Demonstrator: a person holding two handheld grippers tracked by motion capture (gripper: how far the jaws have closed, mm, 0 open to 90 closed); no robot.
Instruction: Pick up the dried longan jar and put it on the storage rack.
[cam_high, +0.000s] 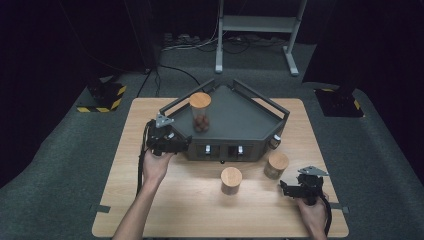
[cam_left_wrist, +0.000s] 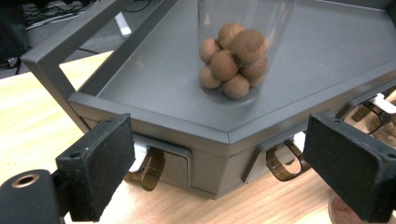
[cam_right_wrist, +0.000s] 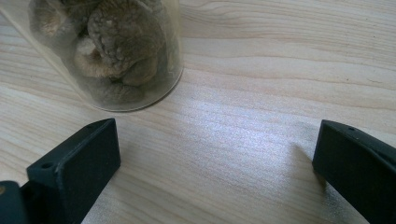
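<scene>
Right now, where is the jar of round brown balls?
In the high view the jar of round brown balls stands upright on the grey tray, left of its middle, just beyond the left gripper.

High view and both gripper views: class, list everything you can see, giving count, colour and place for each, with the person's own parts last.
Table: one, light wood, on grey carpet.
Tray stand: one, dark grey, angular, at the table's far middle.
Tall jar: one, clear with wooden lid, holding brown balls, standing on the tray stand.
Short jars: two, wooden lids, on the table in front of the stand.
Metal frame: one, pale grey, on the floor behind.
Left gripper: black, open, at the stand's left corner.
Right gripper: black, open, near the table's front right.
</scene>
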